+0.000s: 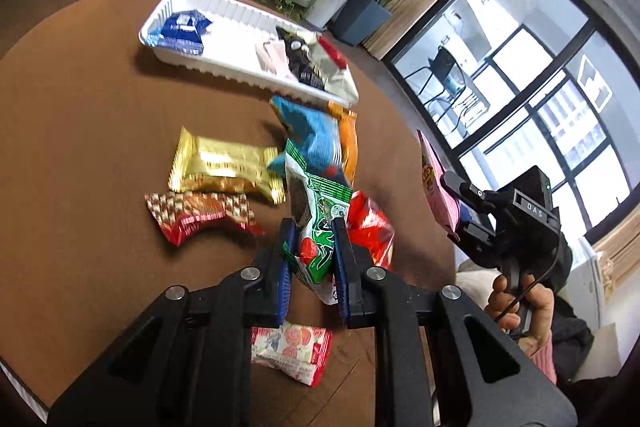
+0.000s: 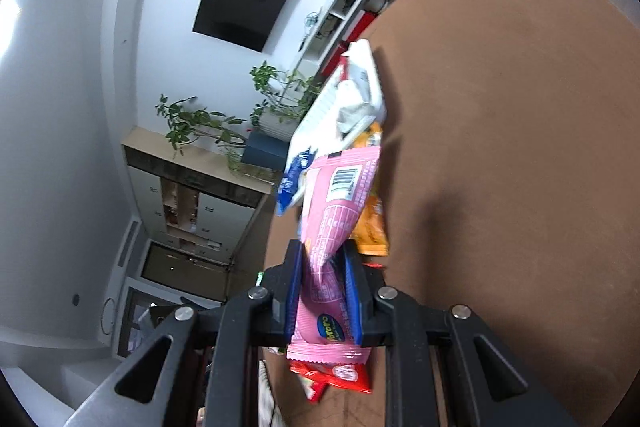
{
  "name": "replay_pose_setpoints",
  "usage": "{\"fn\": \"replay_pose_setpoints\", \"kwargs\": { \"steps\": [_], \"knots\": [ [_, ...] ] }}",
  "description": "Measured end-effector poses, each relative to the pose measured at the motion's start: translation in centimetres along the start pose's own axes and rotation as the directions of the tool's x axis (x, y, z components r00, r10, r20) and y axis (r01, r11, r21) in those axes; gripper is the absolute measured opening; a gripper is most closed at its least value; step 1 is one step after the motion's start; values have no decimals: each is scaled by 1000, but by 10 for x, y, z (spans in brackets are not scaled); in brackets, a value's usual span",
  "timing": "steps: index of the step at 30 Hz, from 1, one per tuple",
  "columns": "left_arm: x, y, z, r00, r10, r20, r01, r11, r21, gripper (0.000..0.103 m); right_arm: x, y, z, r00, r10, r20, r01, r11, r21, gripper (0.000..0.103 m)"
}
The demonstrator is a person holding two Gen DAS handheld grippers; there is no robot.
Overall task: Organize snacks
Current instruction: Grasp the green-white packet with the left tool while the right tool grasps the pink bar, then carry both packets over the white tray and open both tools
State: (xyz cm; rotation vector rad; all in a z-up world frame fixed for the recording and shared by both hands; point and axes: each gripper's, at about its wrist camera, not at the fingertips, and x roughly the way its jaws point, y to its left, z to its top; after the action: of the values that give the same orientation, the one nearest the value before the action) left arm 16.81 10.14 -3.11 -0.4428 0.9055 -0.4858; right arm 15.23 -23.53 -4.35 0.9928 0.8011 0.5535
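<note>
Strawberry packet [image 1: 291, 351] half hidden behind left claw [image 1: 312, 243]; tray [image 1: 224, 15] contents blurred; red packet [image 2: 332, 375] partly covered by pink packet [image 2: 332, 227].

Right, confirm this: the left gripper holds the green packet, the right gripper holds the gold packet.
Not quite. The right gripper holds the pink packet, as the right wrist view shows. The gold packet lies on the table. The left gripper does hold the green packet.

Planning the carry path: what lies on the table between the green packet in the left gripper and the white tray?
In the left wrist view, a blue packet and an orange packet lie between the green packet and the white tray.
</note>
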Motion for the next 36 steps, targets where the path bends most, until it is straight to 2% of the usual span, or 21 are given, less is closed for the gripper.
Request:
{"fn": "replay_pose_setpoints", "kwargs": {
  "steps": [9, 16, 24, 31, 36],
  "knots": [
    [-5, 7, 35, 999, -10, 35, 11, 999, -34, 16, 22, 28, 20, 1000, 7, -27, -9, 998, -58, 22],
    [9, 14, 73, 999, -10, 41, 12, 999, -51, 16, 57, 46, 41, 997, -24, -73, 16, 994, -106, 22],
    [33, 19, 119, 999, 35, 39, -33, 999, -37, 16, 109, 62, 64, 992, -60, -115, 42, 987, -153, 22],
    [74, 42, 160, 997, 78, 9, -77, 994, -75, 16, 163, 63, 91, 985, -105, -137, 81, 982, -170, 22],
    [96, 48, 179, 993, 121, 2, -121, 991, -55, 16, 194, 64, 112, 978, -155, -138, 126, 972, -198, 22]
  ]
}}
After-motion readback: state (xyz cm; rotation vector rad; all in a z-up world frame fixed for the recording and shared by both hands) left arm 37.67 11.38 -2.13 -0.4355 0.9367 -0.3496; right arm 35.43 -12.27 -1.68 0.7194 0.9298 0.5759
